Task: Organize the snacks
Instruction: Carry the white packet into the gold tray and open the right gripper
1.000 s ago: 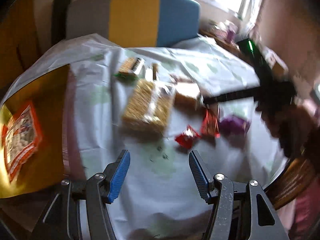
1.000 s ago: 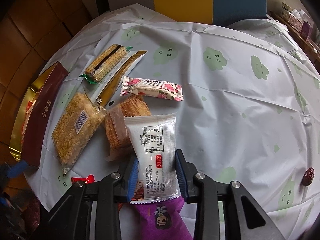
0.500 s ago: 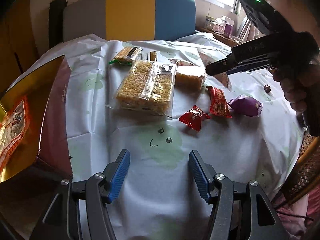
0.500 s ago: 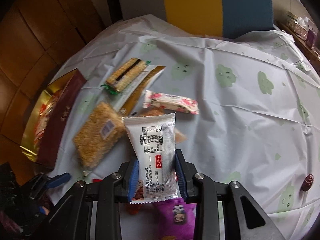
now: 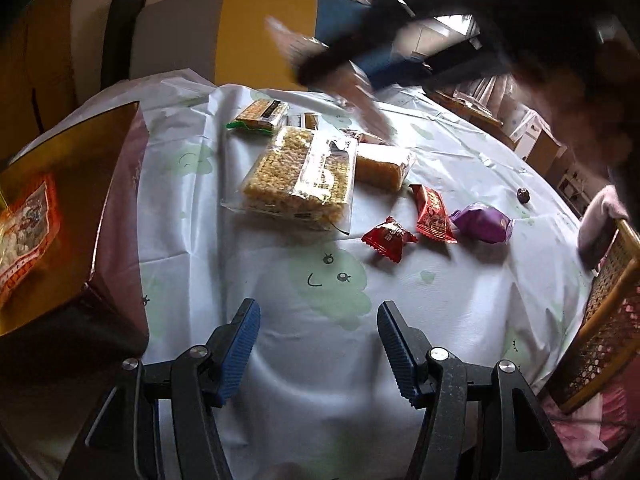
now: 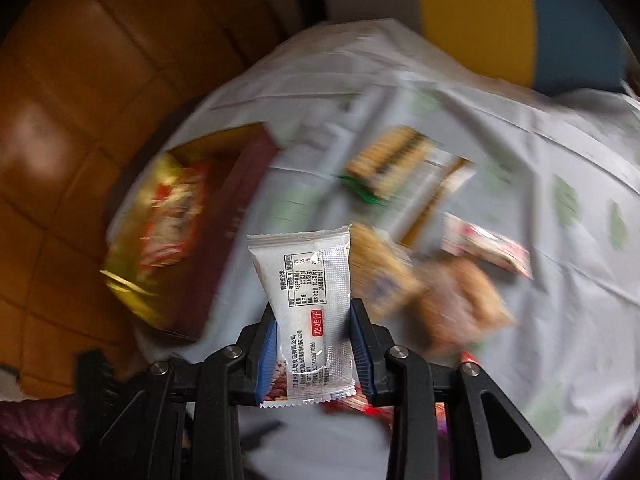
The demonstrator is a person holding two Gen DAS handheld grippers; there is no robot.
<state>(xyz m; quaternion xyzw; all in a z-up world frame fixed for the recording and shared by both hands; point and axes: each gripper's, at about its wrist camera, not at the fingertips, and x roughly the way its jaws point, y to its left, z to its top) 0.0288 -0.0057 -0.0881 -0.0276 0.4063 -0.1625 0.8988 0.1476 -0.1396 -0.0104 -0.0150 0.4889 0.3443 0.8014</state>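
My right gripper is shut on a white snack packet and holds it in the air above the table; in the left wrist view the gripper is a dark blur with the packet. My left gripper is open and empty low over the tablecloth. Loose snacks lie on the table: a large crispy-rice pack, an orange cake pack, a small red candy, a red packet, a purple packet and a green-ended biscuit bar. The gold and maroon box at the left holds an orange snack bag.
A small dark round sweet lies at the far right of the table. A wicker chair back stands at the right edge. A grey, yellow and blue seat back is behind the table. A pink-flowered bar lies further back.
My right gripper has swung left with the white packet, toward the gold box, and its view is now blurred. My left gripper has stayed open and moved slightly closer to the table.
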